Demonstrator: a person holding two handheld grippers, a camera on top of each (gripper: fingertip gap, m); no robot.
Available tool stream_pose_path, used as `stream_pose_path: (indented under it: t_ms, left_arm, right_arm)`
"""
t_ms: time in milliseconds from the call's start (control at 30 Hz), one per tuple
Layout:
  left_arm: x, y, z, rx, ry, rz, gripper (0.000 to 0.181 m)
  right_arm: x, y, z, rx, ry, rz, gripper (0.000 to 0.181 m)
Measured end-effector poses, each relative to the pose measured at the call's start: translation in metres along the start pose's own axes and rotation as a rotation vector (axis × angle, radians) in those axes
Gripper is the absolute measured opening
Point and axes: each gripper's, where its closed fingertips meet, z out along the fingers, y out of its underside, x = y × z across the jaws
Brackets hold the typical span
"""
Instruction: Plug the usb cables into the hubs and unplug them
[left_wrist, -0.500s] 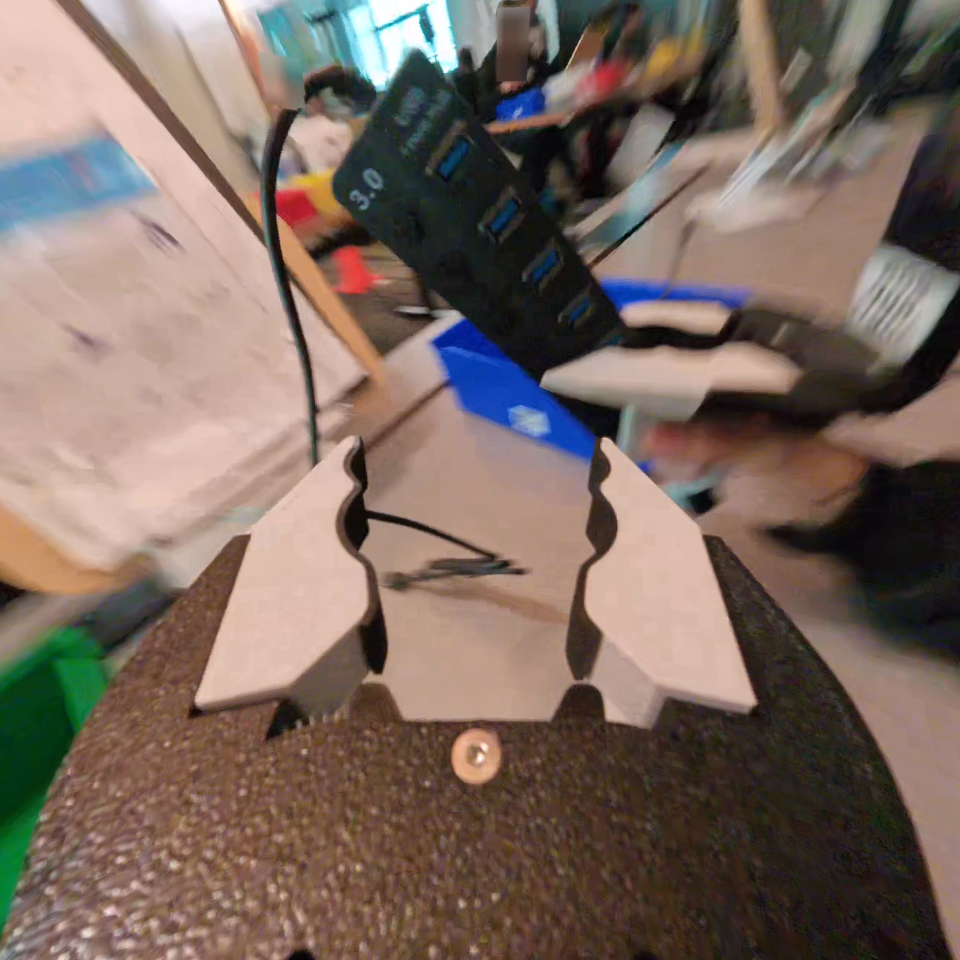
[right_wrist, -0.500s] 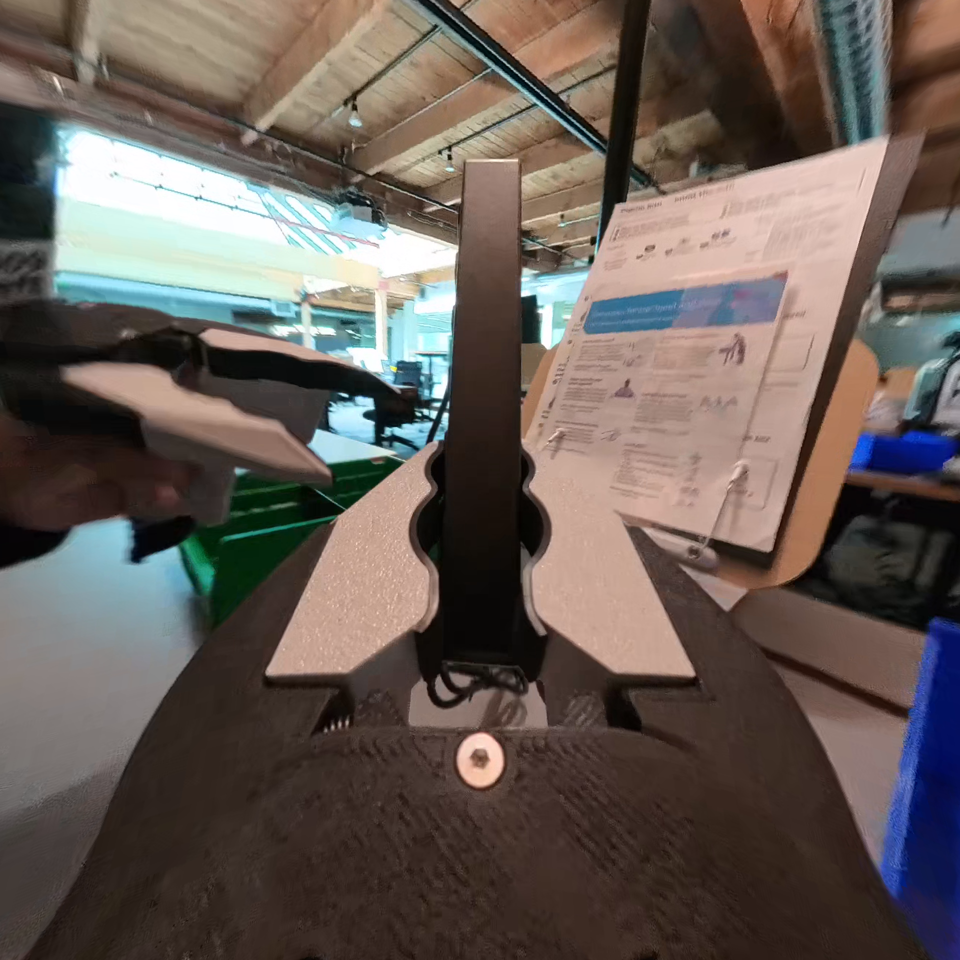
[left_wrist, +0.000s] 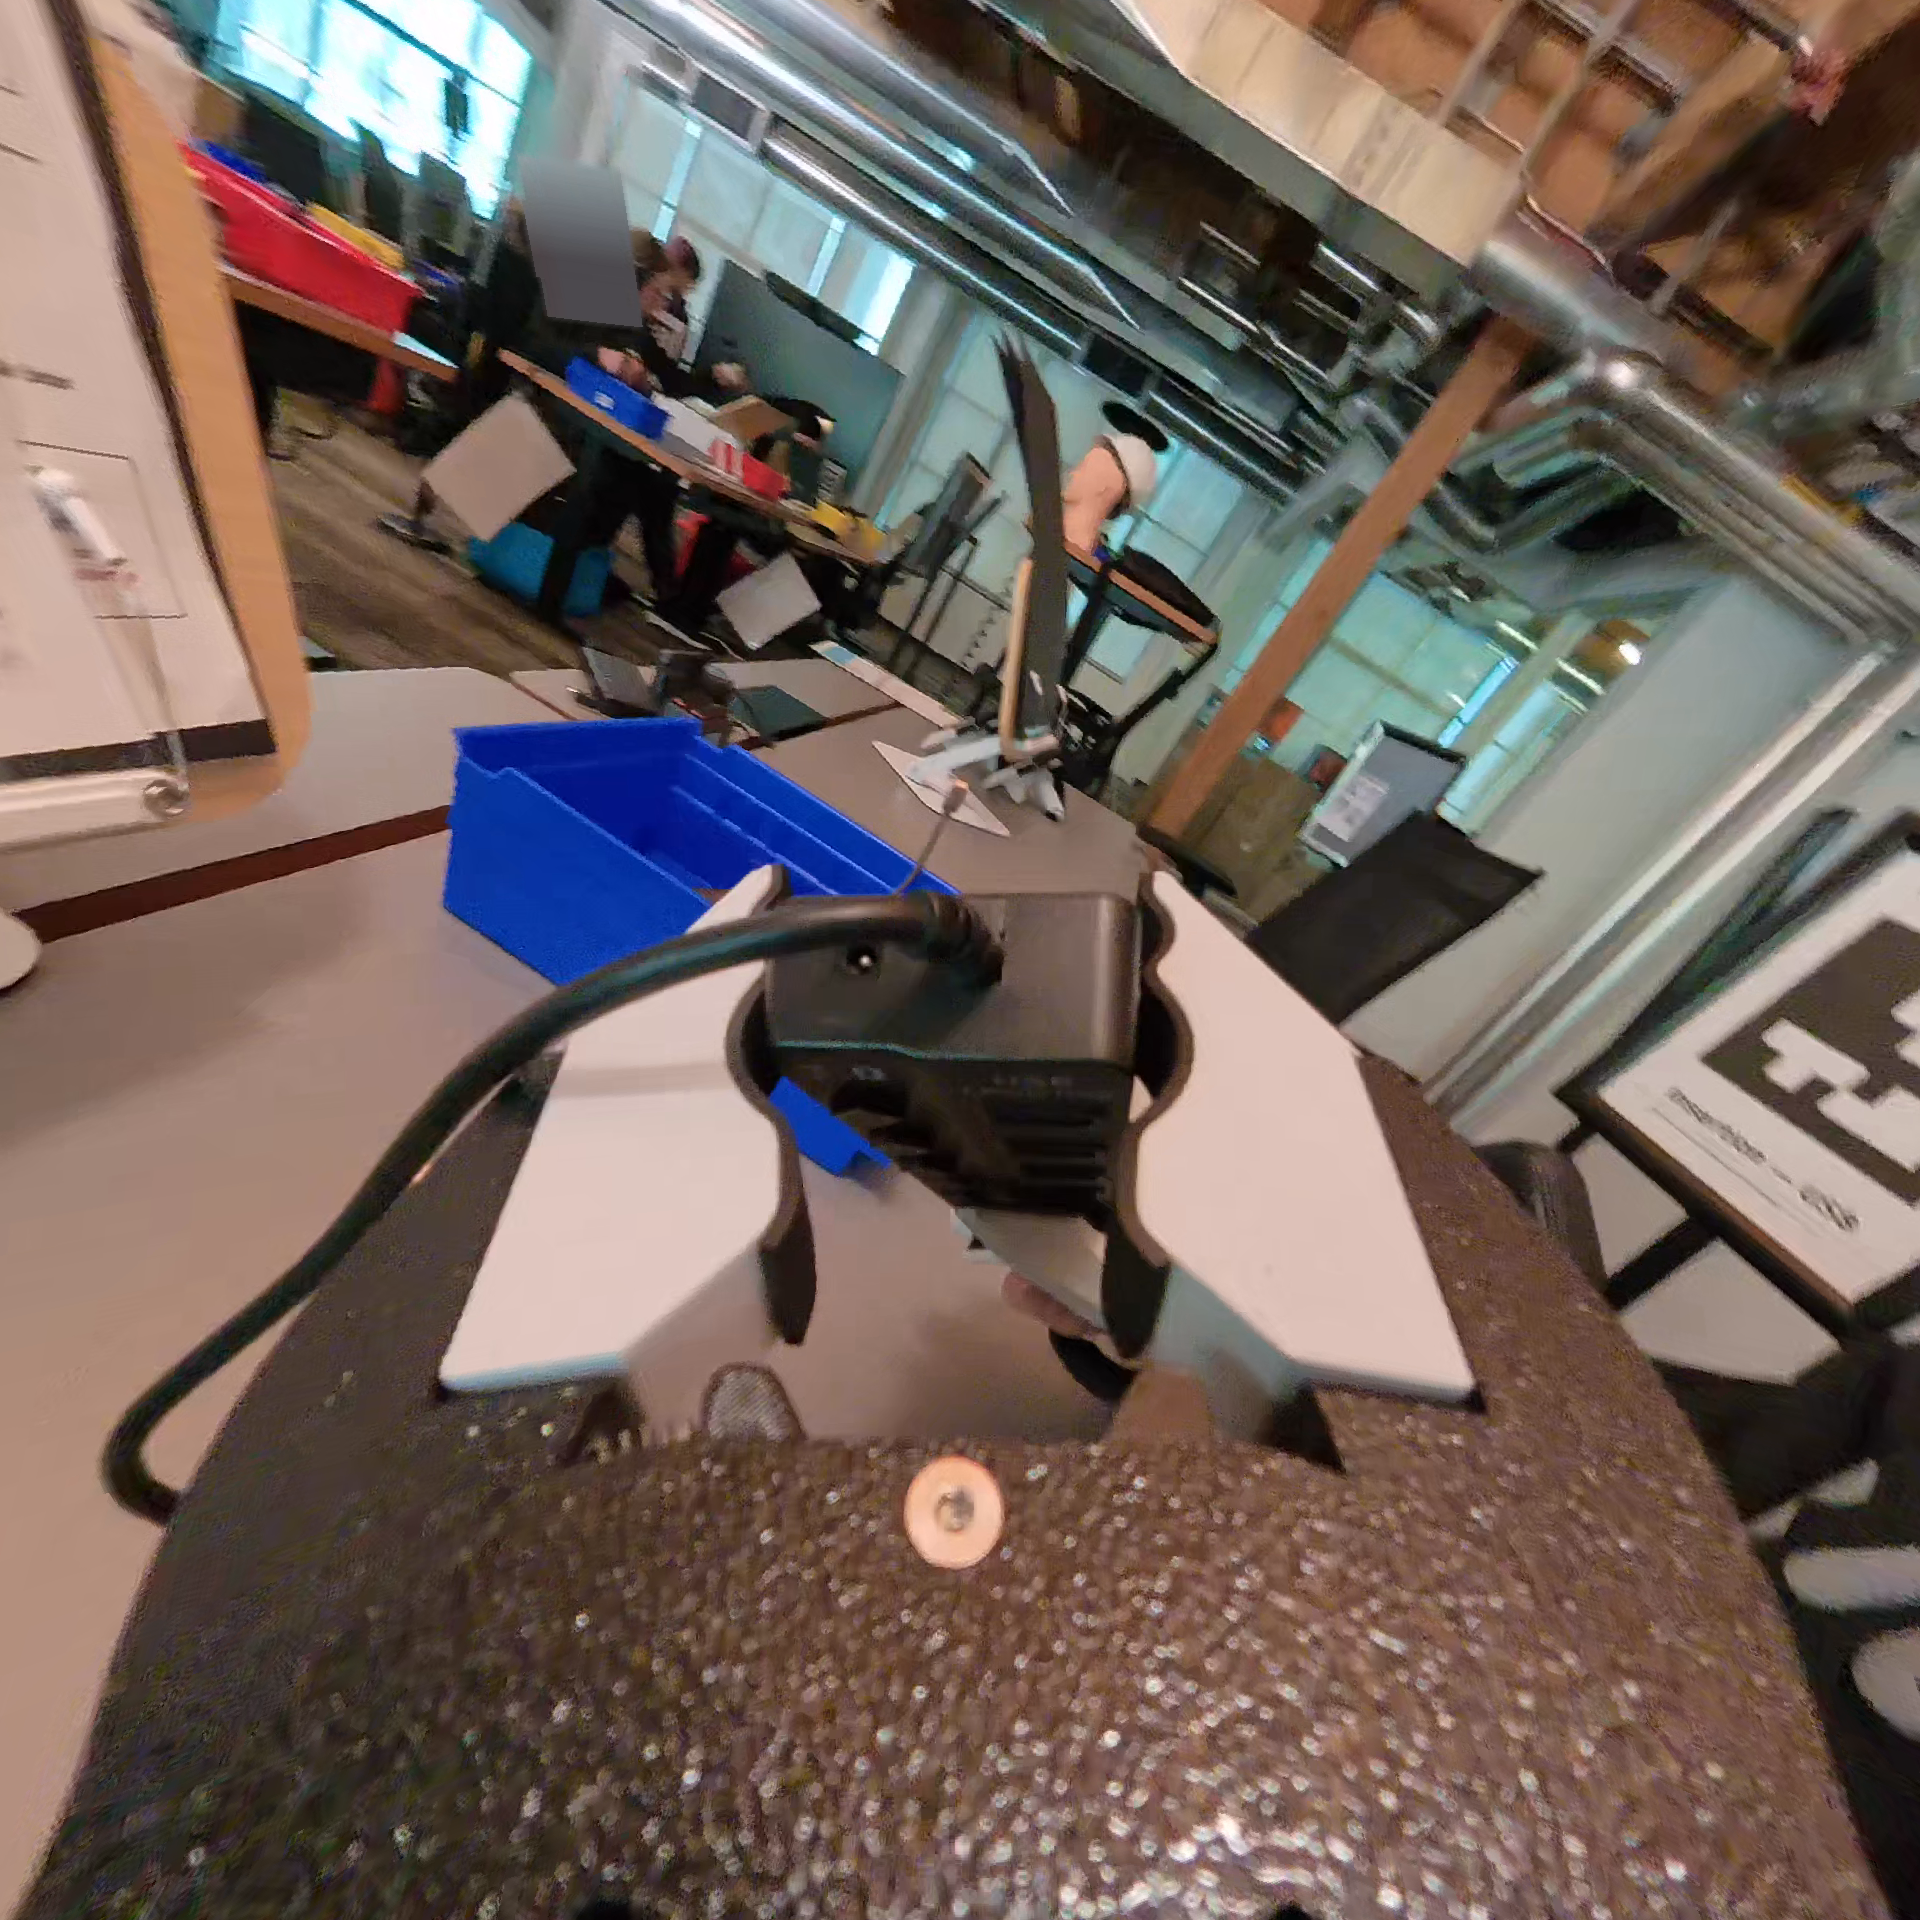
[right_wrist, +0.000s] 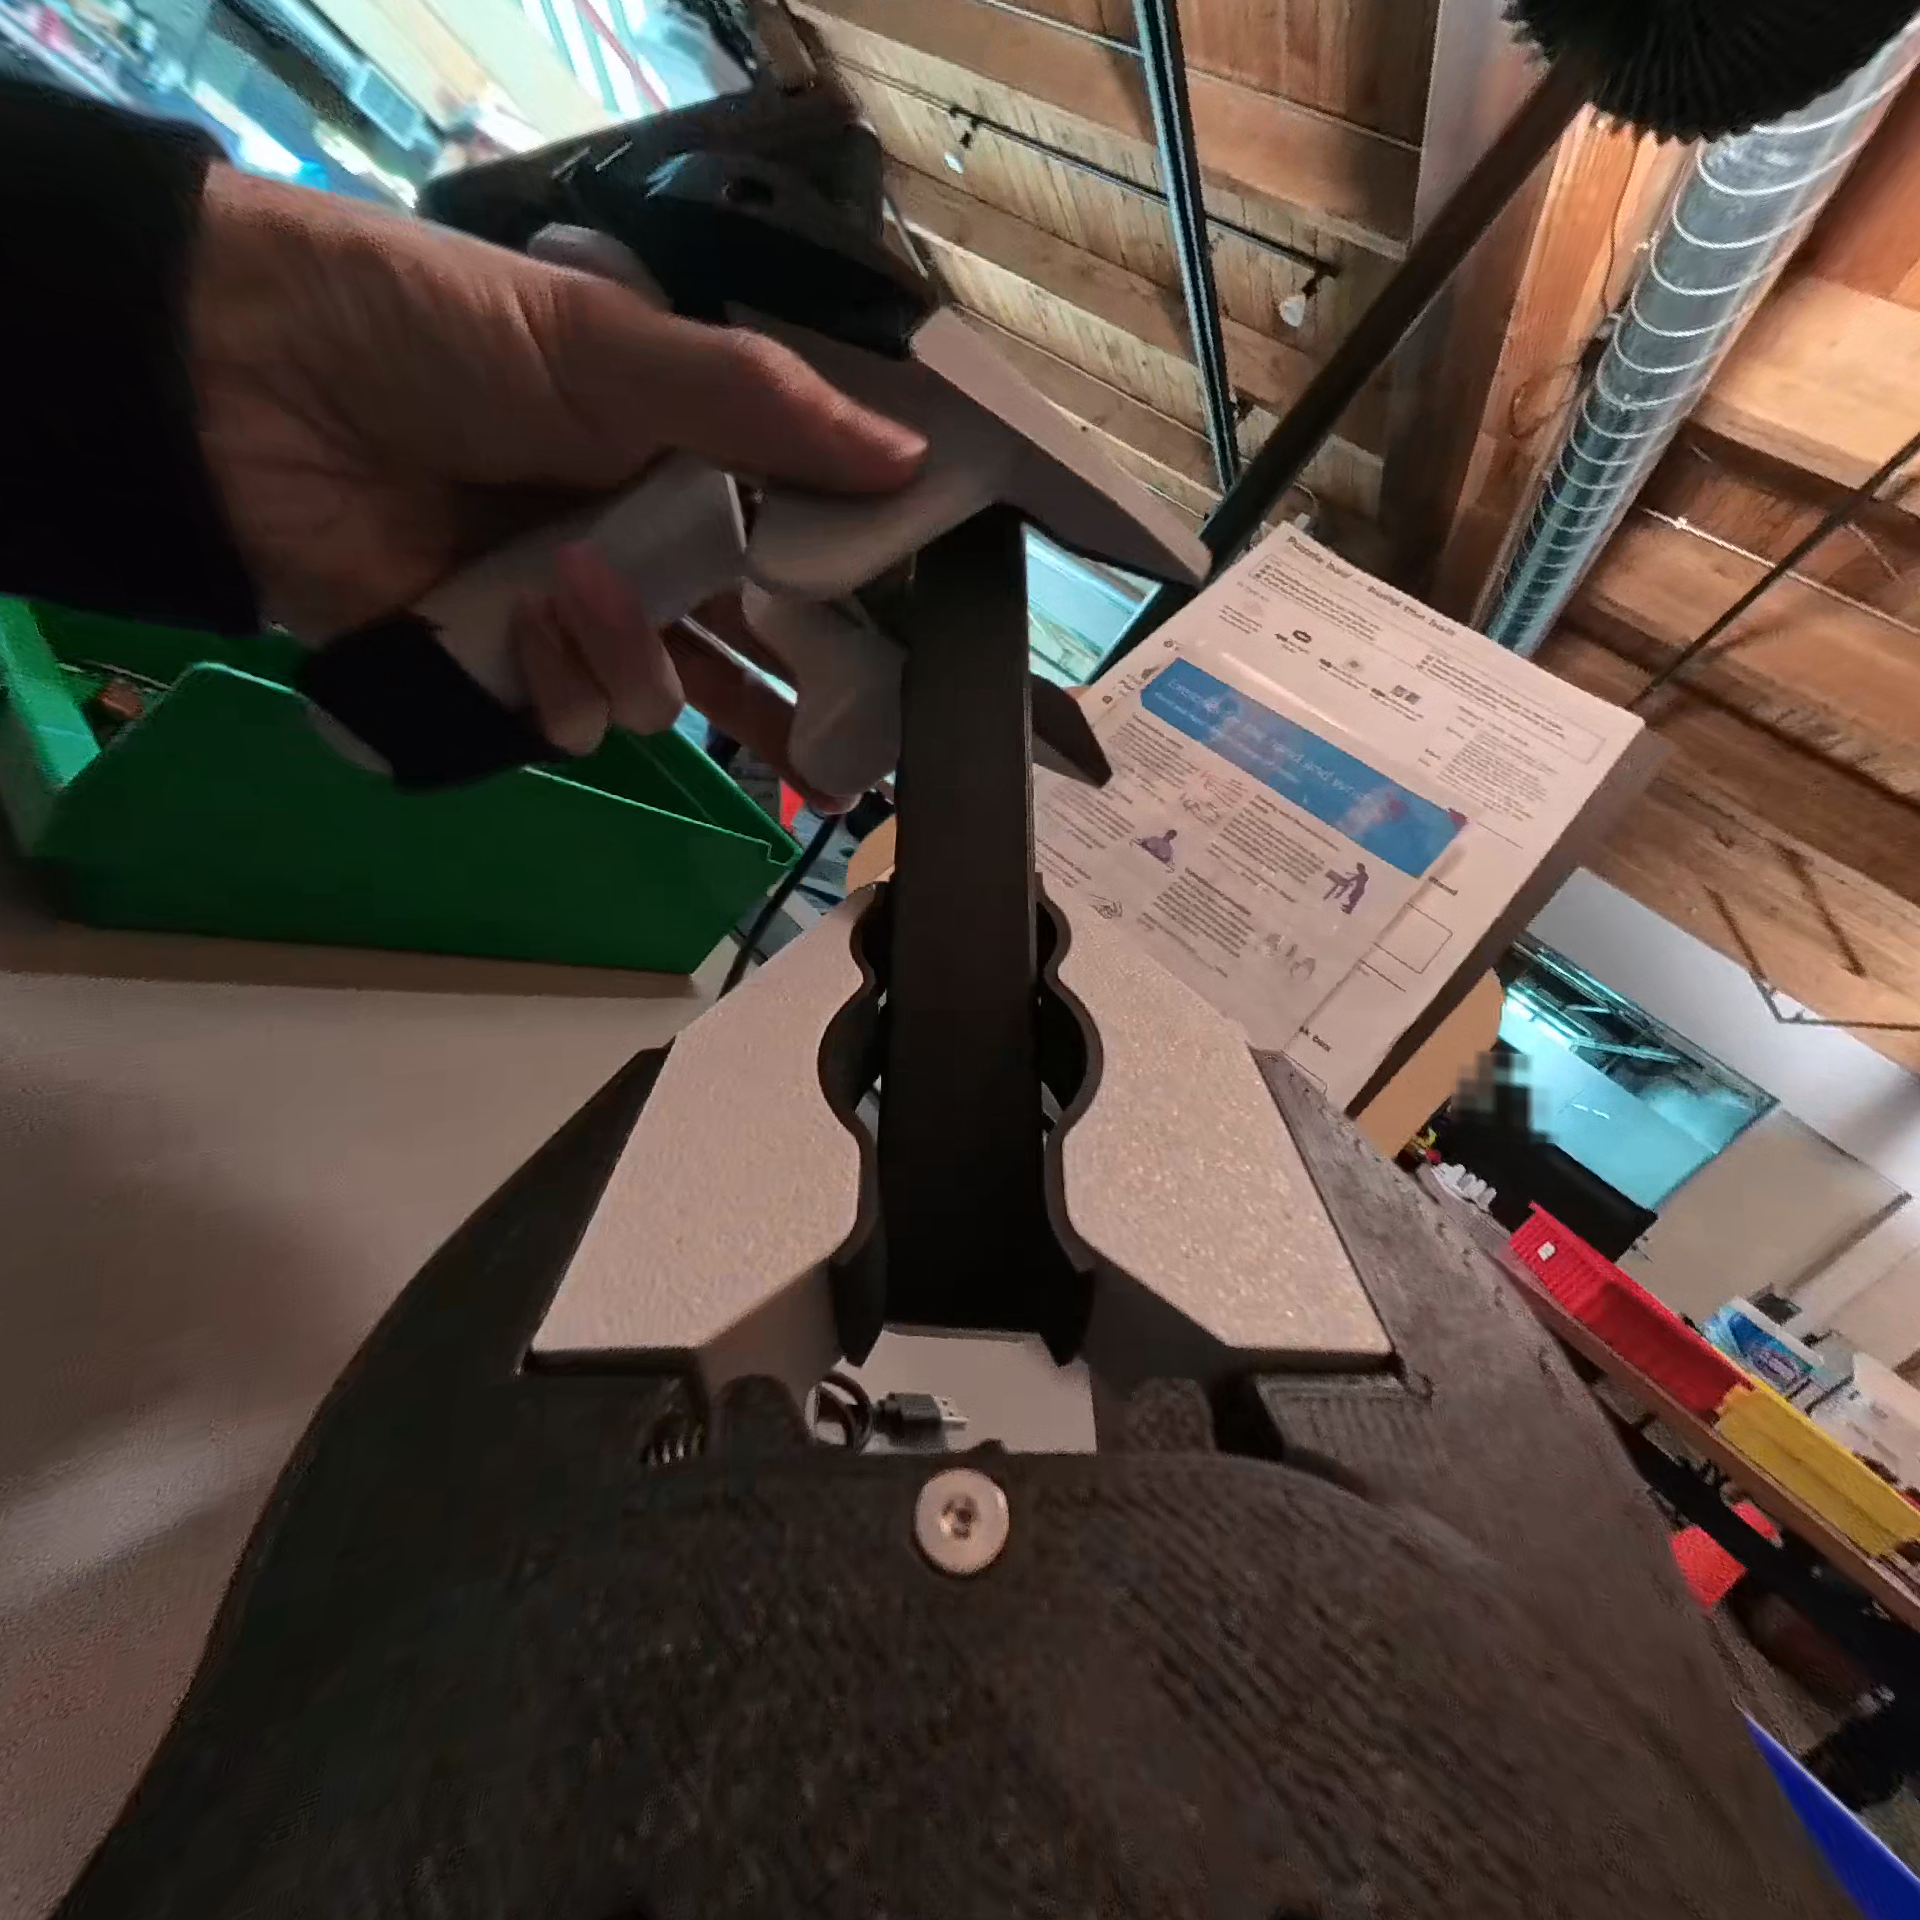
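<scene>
Left wrist view: the left gripper (left_wrist: 951, 1049) has its pale grey fingers (left_wrist: 1247, 1122) set around the cable end of the long black plastic USB hub (left_wrist: 951, 1013), the right finger against the hub's side while a sliver of gap shows at the left one, so whether it truly grips is something I cannot tell. The hub's thick black power cable (left_wrist: 416, 1153) loops out leftward over the grey tabletop (left_wrist: 208, 1091), with an open blue plastic bin (left_wrist: 582, 831) just behind. In the right wrist view the right gripper (right_wrist: 961, 1039) is clamped on the hub's lower length, holding it upright, and the person's hand (right_wrist: 468, 416) brings the other tool onto its top. A small black USB plug (right_wrist: 914, 1413) lies on the table below. The handover looks underway; I'd close the left fingers squarely on the hub's flat sides and confirm a firm hold before the right fingers loosen, keeping the cable slack.
</scene>
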Motion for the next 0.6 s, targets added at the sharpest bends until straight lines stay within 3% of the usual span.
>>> stream_pose_path:
  t_ms: [133,233,433,600]
  left_arm:
    - [0.0,0.009,0.002,-0.098,0.081,0.048,0.063]
    - [0.008,0.011,0.004,-0.137,0.123,0.213,0.062]
    - [0.014,0.03,0.008,-0.338,0.135,0.527,0.061]
    - [0.006,0.039,0.007,-0.39,0.132,0.61,0.062]
  right_arm:
    - [0.0,0.008,0.0,-0.023,-0.017,-0.021,0.026]
    - [-0.008,0.016,0.002,-0.03,-0.113,0.167,0.045]
    - [-0.03,0.028,0.007,-0.144,-0.497,0.644,0.115]
    - [-0.053,0.027,0.032,-0.209,-0.721,0.679,0.117]
